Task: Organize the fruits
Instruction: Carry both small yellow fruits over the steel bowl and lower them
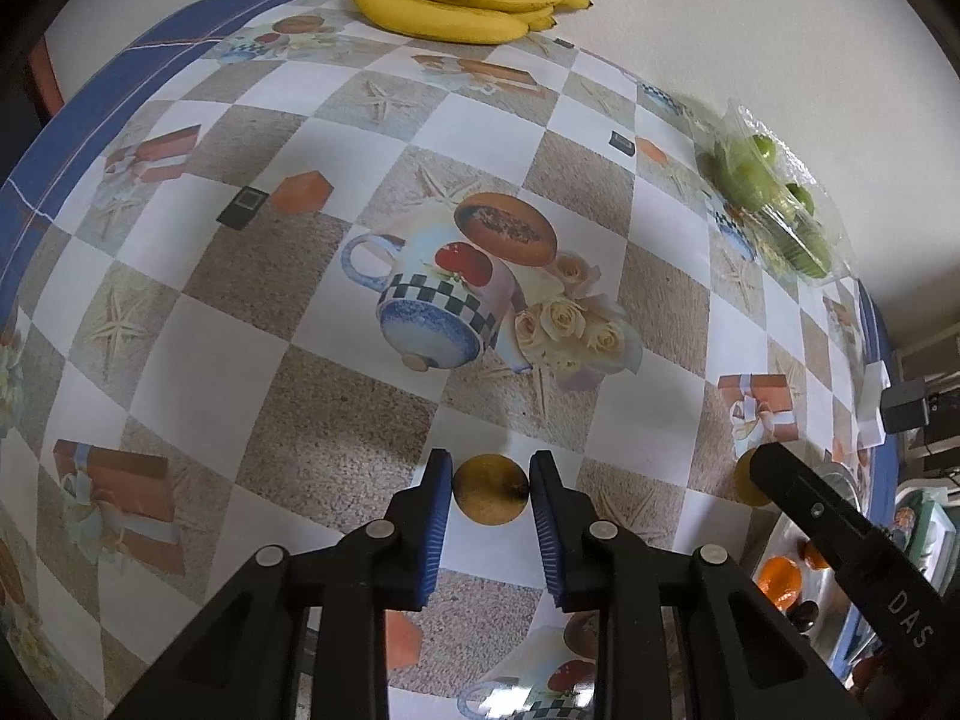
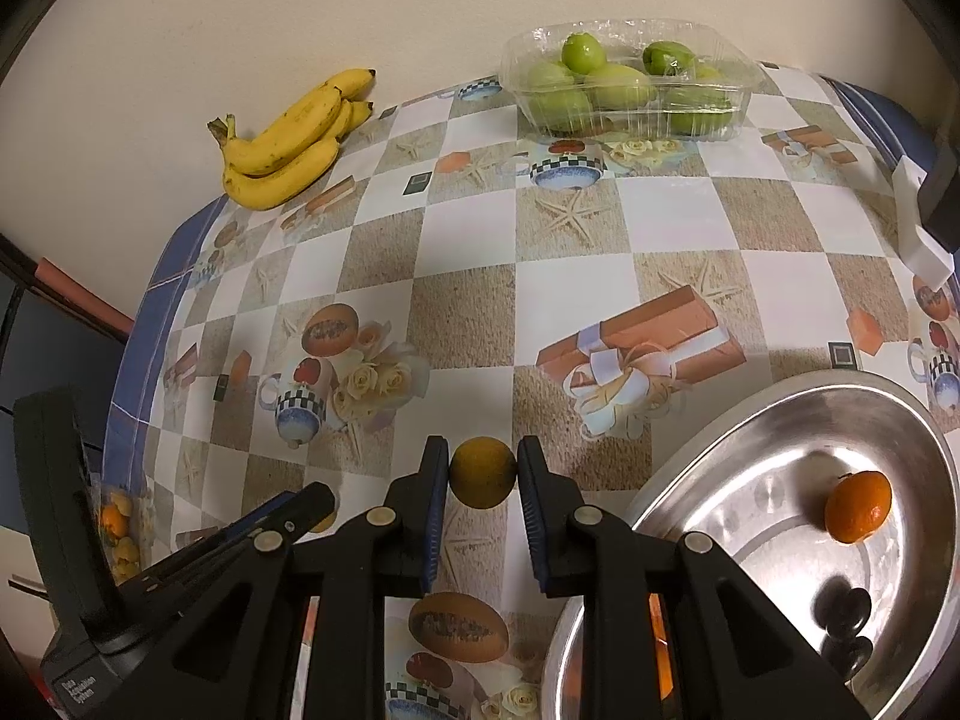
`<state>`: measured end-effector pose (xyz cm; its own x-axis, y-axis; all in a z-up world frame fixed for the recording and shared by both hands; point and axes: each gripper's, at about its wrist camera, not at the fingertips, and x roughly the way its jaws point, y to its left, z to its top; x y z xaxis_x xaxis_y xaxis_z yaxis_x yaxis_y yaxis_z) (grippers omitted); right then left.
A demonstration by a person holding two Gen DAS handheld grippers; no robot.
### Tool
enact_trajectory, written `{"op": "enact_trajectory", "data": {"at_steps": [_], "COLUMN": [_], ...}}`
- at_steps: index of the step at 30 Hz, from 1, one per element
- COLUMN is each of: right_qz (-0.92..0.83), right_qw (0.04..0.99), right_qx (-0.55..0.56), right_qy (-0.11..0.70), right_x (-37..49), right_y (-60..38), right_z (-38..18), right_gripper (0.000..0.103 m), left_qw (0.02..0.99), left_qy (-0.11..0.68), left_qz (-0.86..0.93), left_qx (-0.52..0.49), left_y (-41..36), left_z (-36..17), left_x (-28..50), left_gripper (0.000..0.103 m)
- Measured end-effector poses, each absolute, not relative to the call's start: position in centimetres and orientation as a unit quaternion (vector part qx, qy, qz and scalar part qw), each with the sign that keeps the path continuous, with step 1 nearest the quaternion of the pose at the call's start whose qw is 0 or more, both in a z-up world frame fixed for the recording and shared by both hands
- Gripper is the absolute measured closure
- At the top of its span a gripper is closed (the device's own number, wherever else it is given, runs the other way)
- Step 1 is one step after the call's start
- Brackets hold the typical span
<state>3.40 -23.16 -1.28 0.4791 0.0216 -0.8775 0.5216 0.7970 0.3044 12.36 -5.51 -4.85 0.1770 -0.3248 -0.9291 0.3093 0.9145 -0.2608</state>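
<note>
The left gripper pinches a small round yellow-brown fruit between its blue-padded fingers, just above the checked patterned tablecloth. The right gripper likewise clamps a second round yellow-brown fruit, just left of the oval steel tray, which holds a small orange mandarin. Farther from the tray, against the wall, sit a clear plastic punnet of green fruit and a bunch of yellow bananas.
</note>
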Motion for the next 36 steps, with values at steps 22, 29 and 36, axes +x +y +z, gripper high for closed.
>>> {"op": "enact_trajectory", "data": {"at_steps": [22,29,36], "right_qz": [-0.171,-0.184,-0.203], "right_qw": [0.811,0.812,0.813], "right_qx": [0.280,0.287,0.280], "right_qy": [0.485,0.474,0.468], "right_x": [-1.8,-4.8,-7.5], "right_y": [-22.5,-22.9,-22.9], "right_z": [1.0,1.9,2.5], "right_gripper": [0.079,0.079,0.079], "left_qw": [0.798,0.799,0.794], "left_qy": [0.559,0.549,0.543], "left_qz": [-0.227,-0.246,-0.274], "left_qx": [0.002,-0.004,0.004], "left_y": [-7.8,-8.4,-9.6], "left_z": [0.3,1.6,2.2], "left_x": [7.1,4.7,2.1], "left_gripper": [0.074,0.074,0.074]}}
